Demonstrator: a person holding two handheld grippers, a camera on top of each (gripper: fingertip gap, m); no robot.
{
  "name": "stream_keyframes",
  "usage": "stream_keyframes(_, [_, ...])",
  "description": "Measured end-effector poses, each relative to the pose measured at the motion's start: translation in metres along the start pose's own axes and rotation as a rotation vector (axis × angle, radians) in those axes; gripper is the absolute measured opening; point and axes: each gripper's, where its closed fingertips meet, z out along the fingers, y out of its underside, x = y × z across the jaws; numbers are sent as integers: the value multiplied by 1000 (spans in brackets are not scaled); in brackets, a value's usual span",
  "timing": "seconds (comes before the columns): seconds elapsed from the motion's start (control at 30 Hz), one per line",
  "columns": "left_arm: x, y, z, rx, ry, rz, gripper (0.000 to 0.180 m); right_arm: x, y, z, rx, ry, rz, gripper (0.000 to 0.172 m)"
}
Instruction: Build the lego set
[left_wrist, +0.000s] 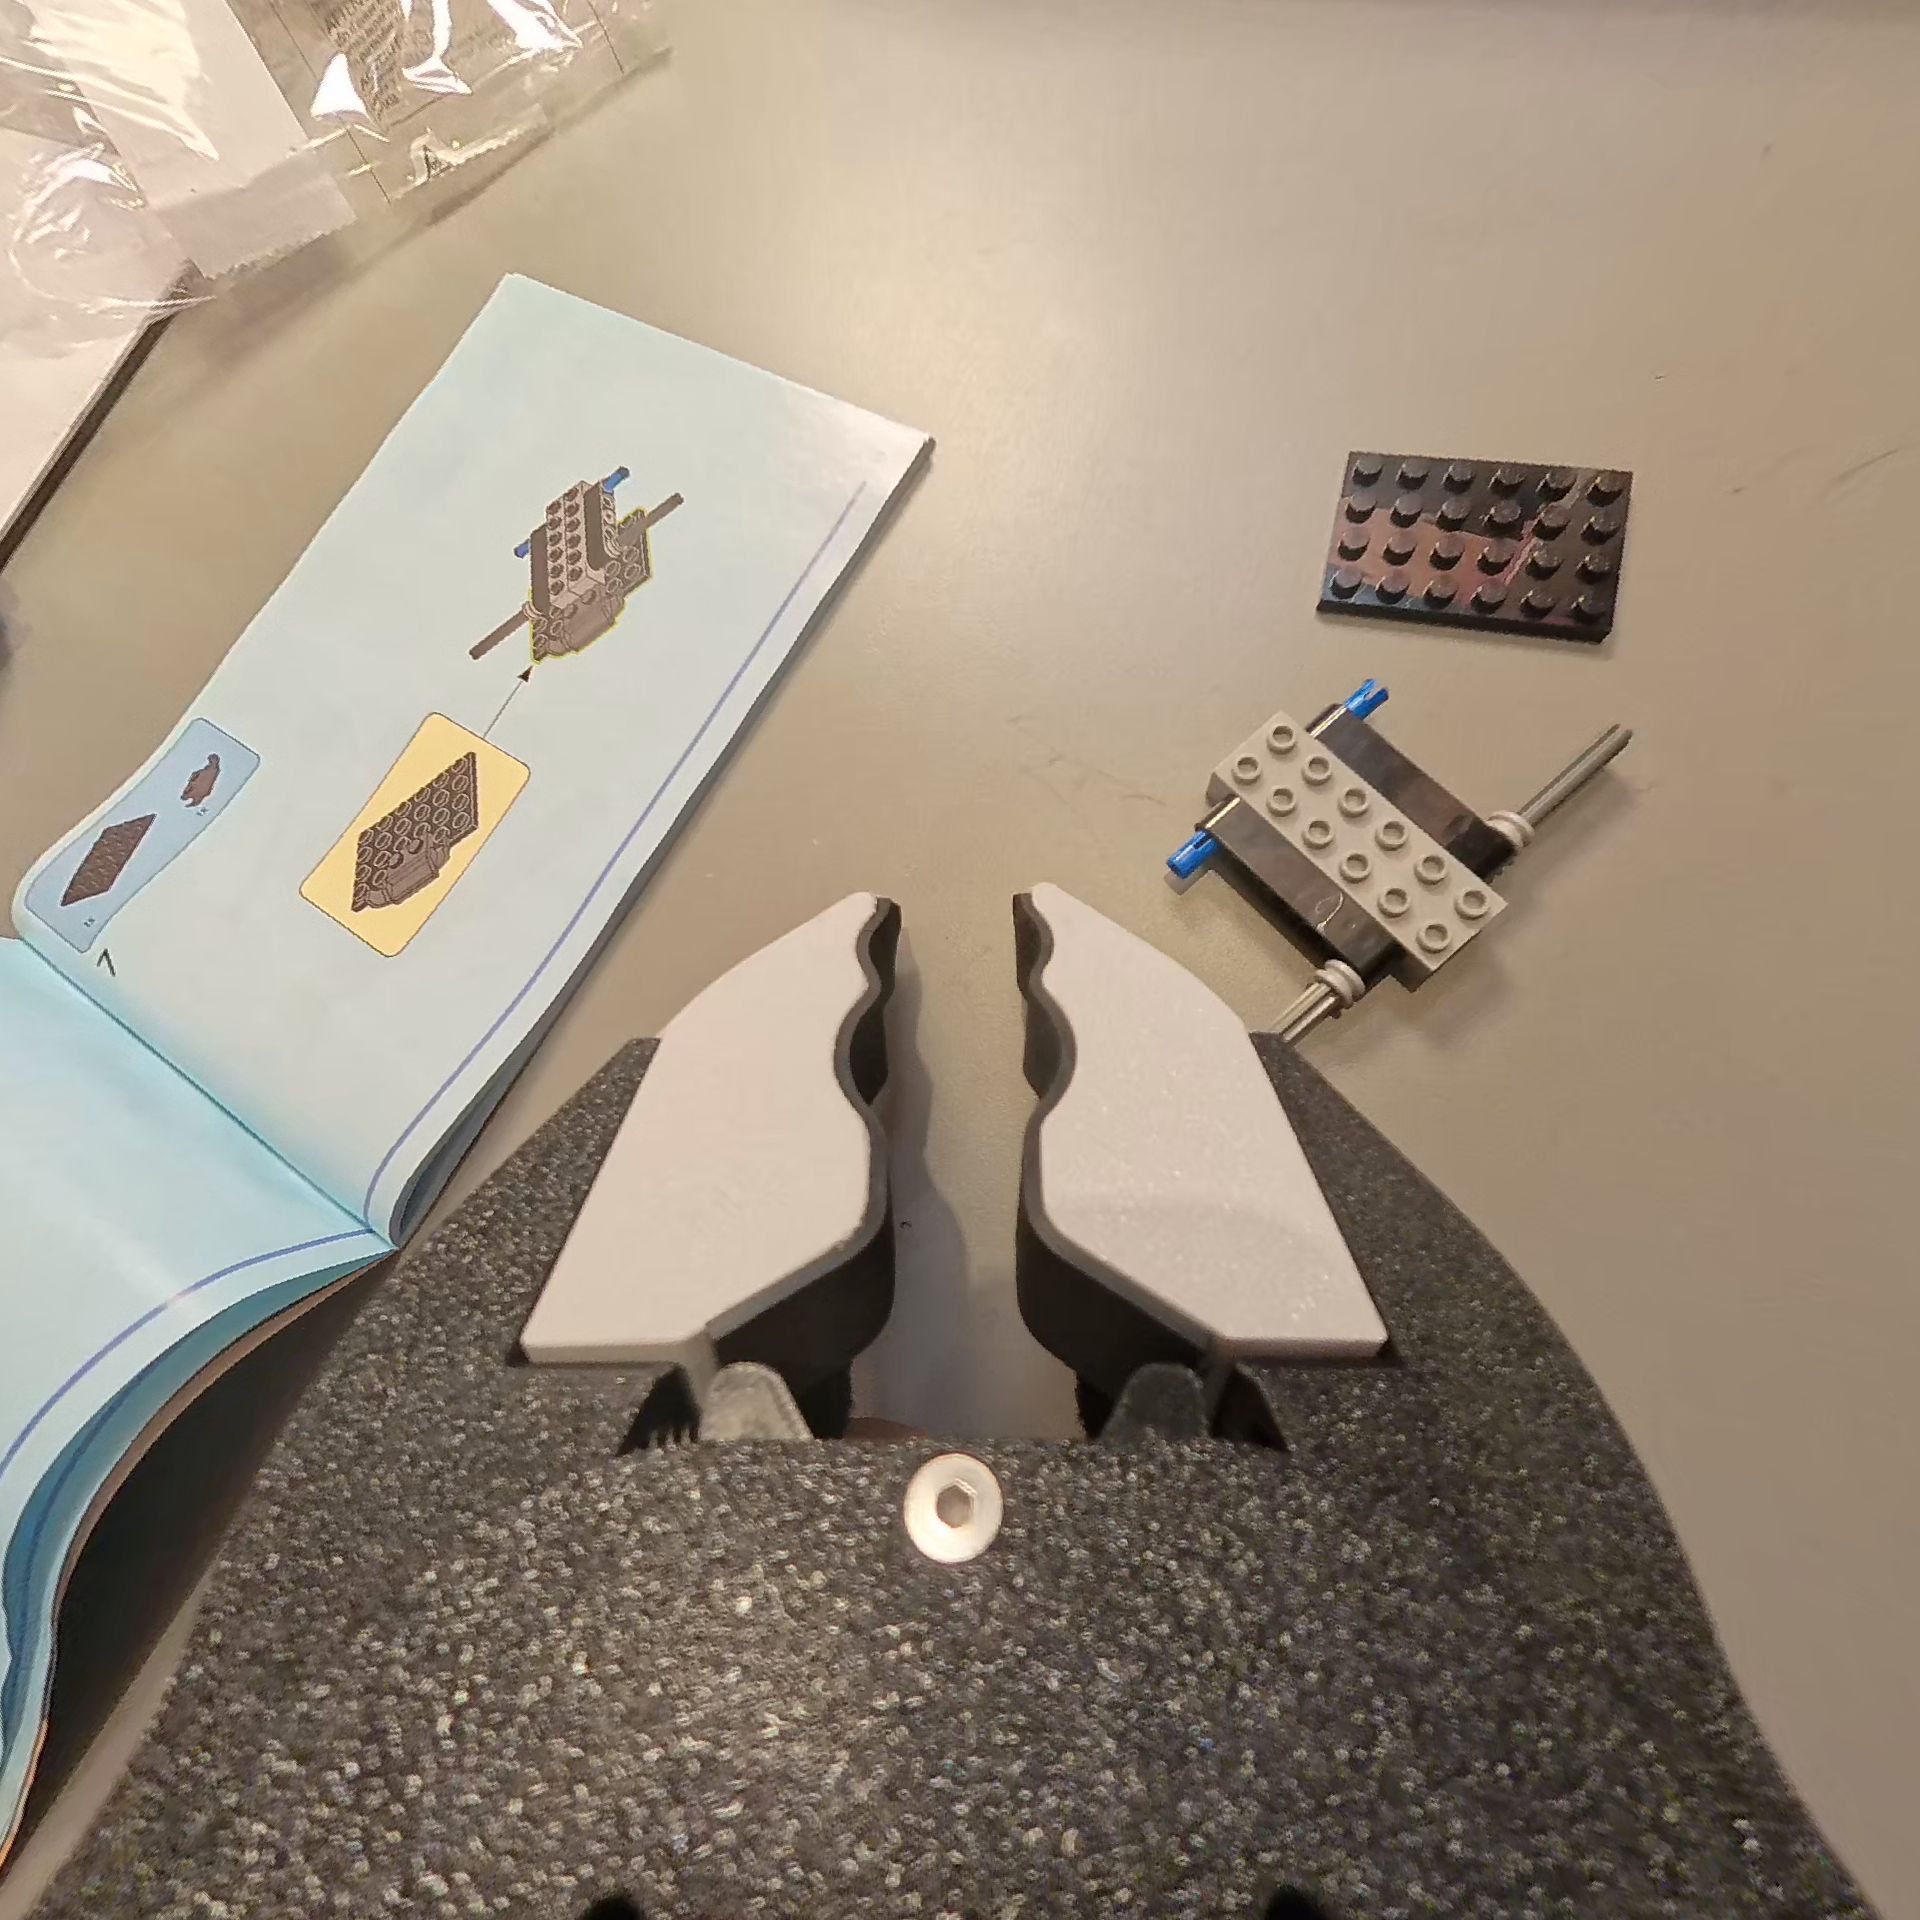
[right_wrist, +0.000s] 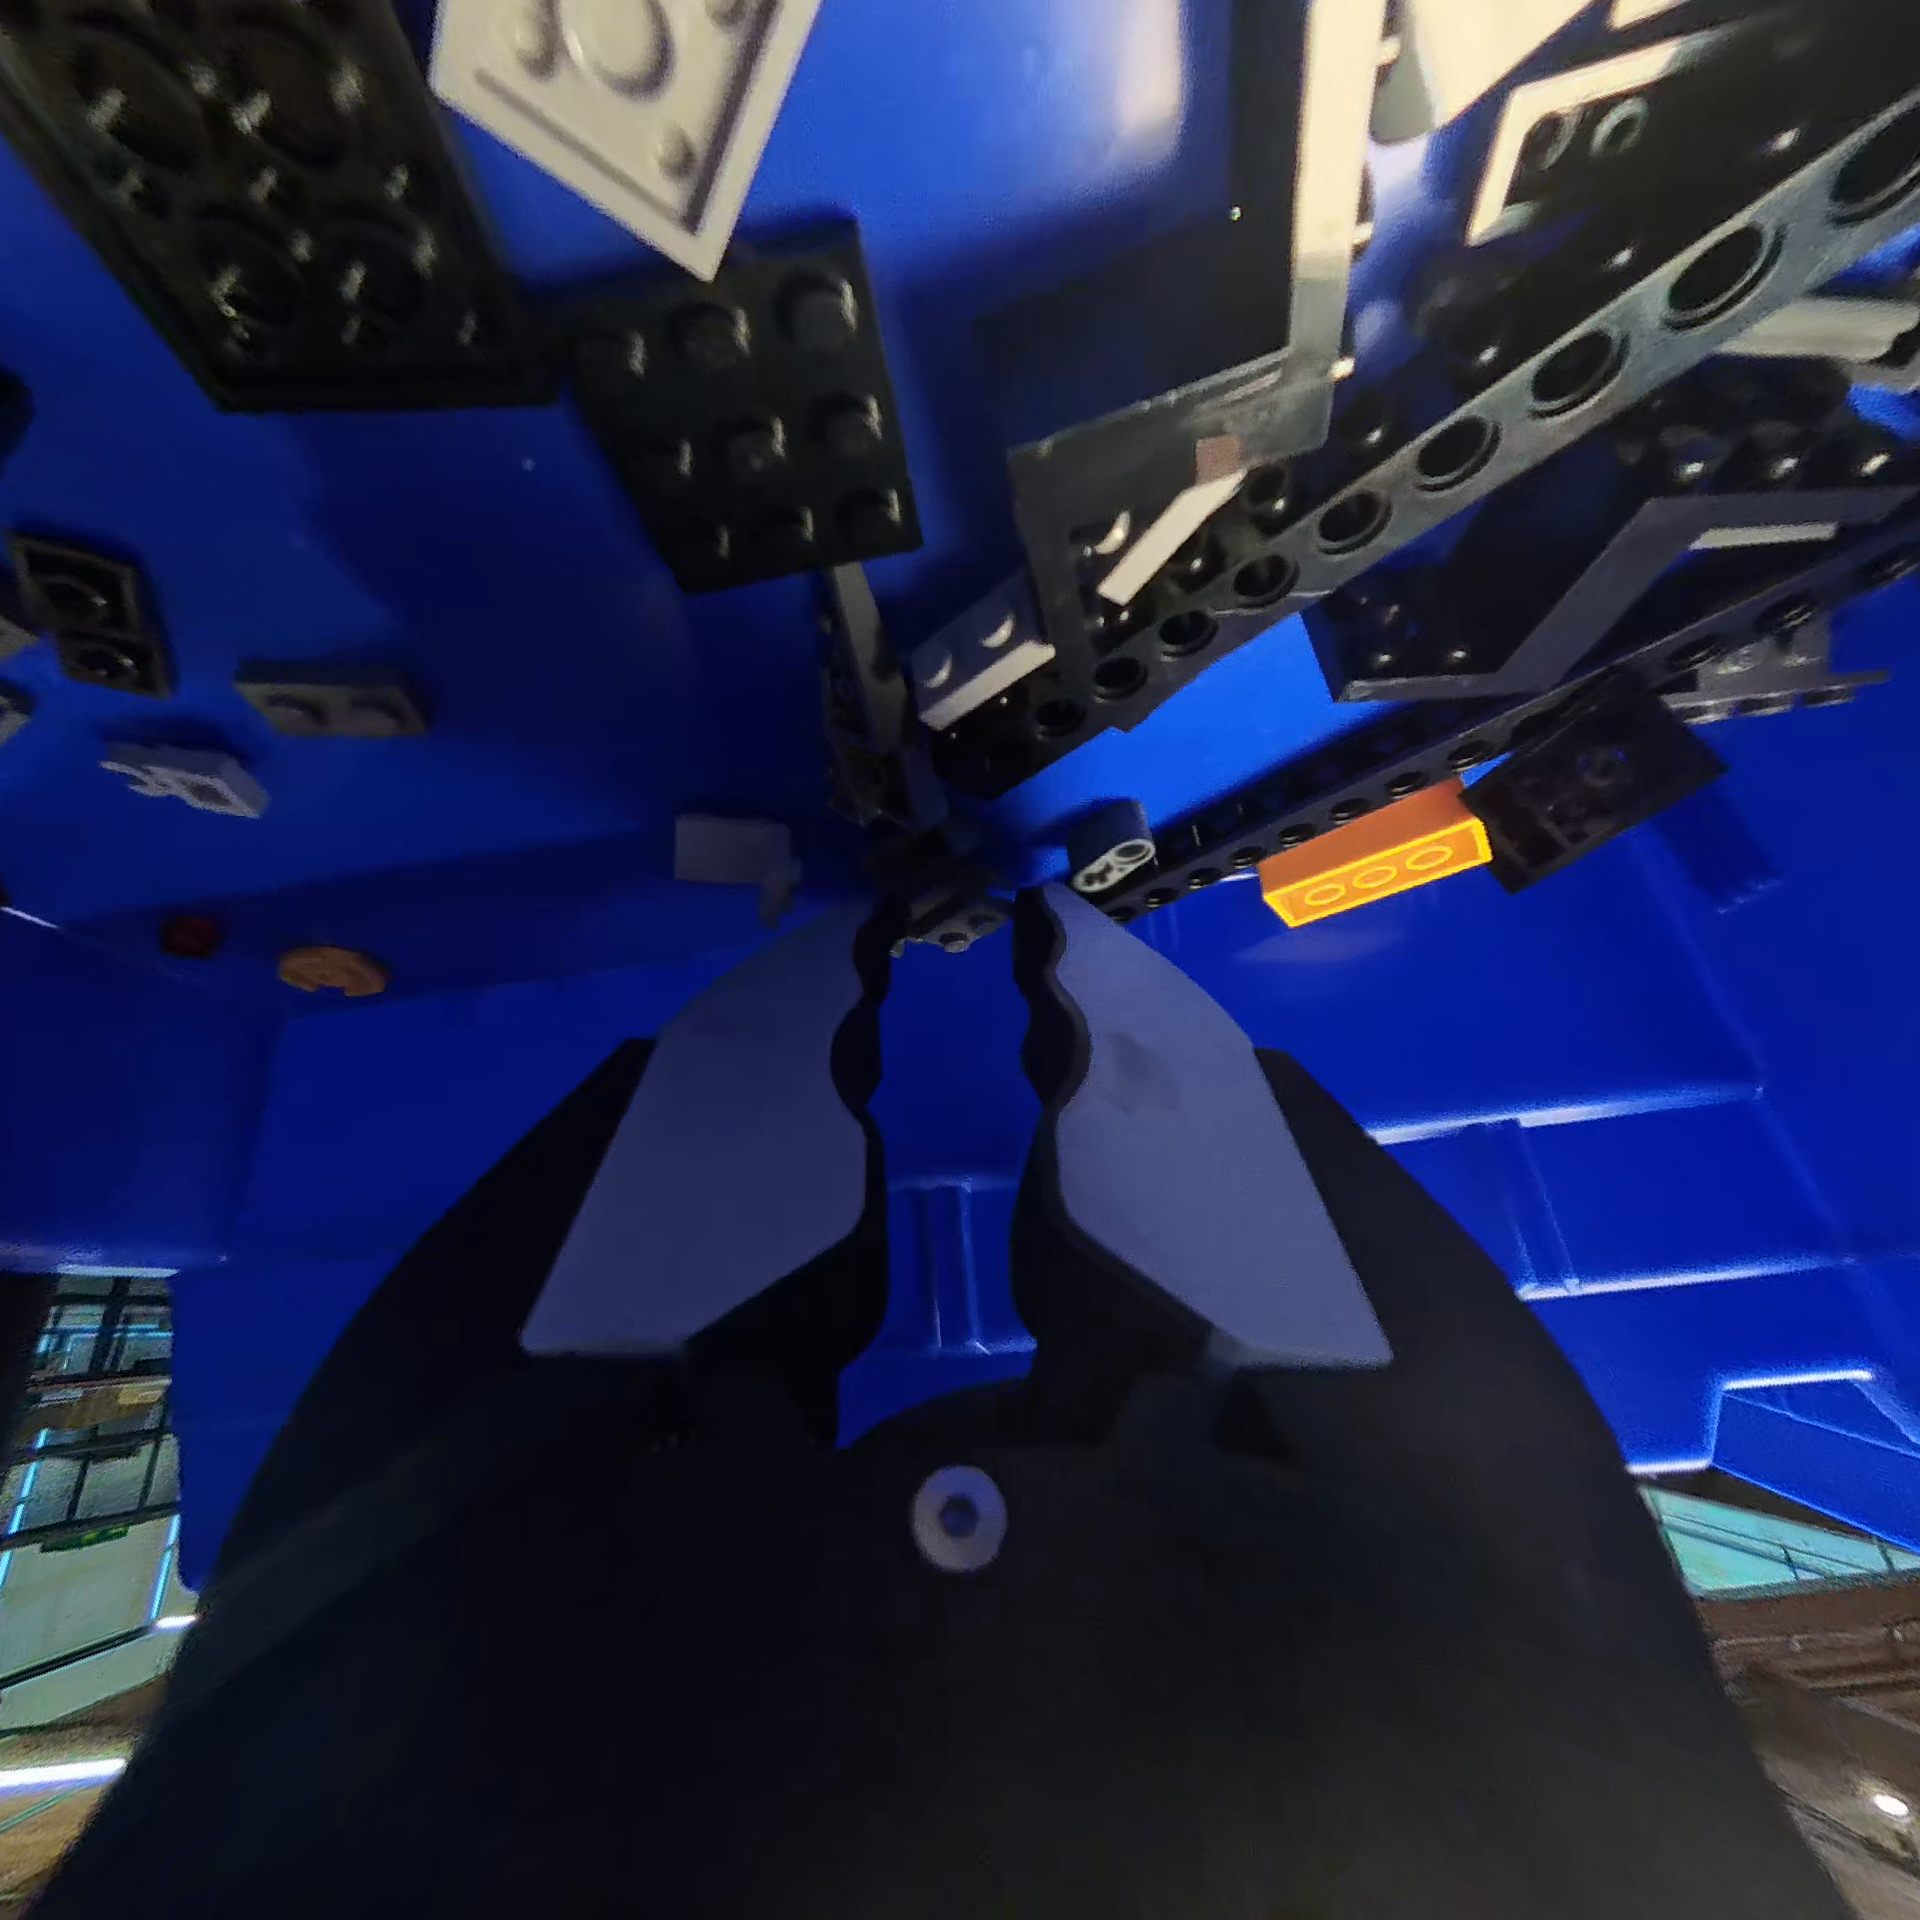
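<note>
left gripper (left_wrist: 956, 914): my jaws stand a little apart with only bare bench (left_wrist: 1143, 312) between the fingertips; nothing is gripped. they hover over the bench, clear of everything. nearest thing is a small brick assembly (left_wrist: 1361, 852) to the right of the tips: a grey studded plate on top of black bricks, blue pins sticking out at two ends, a grey axle (left_wrist: 1569, 784) running through it and out both sides. the near end of the axle passes just beside my right finger. beyond the assembly, apart from it, a black plate (left_wrist: 1475, 545) lies flat, studs up. to the left an open booklet (left_wrist: 468, 779) with pale blue pages lies on the bench, its page edge near my left finger. clear plastic bags (left_wrist: 208, 135) lie at the far left corner.

right gripper (right_wrist: 951, 920): i am down inside a blue bin (right_wrist: 1558, 1039). jaws narrowly apart. a small grey piece (right_wrist: 951, 925) sits at the tips, close against the left one; the frame is blurred and dark there, and i cannot tell whether the pads press on it. around the tips: a long black beam with holes (right_wrist: 1299, 831), an orange brick (right_wrist: 1377, 852) lying against it, a black square plate (right_wrist: 748, 416), a white tile (right_wrist: 623, 104), more black parts heaped to the upper right, small loose bits at the left.
</note>
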Motion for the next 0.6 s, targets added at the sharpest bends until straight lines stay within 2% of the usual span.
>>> stream_keyframes(0.27, [0, 0, 0, 2, -5, 8, 22, 0, 0, -1, -1, -32, 18, 21])
stream_keyframes(0.33, [1, 0, 0, 2, -5, 9, 22, 3, 1, -5, 12, -9, 31, 12])
stream_keyframes(0.6, [1, -1, -1, 7, -14, 26, 22, 3, 6, -13, 43, 47, 39, 12])
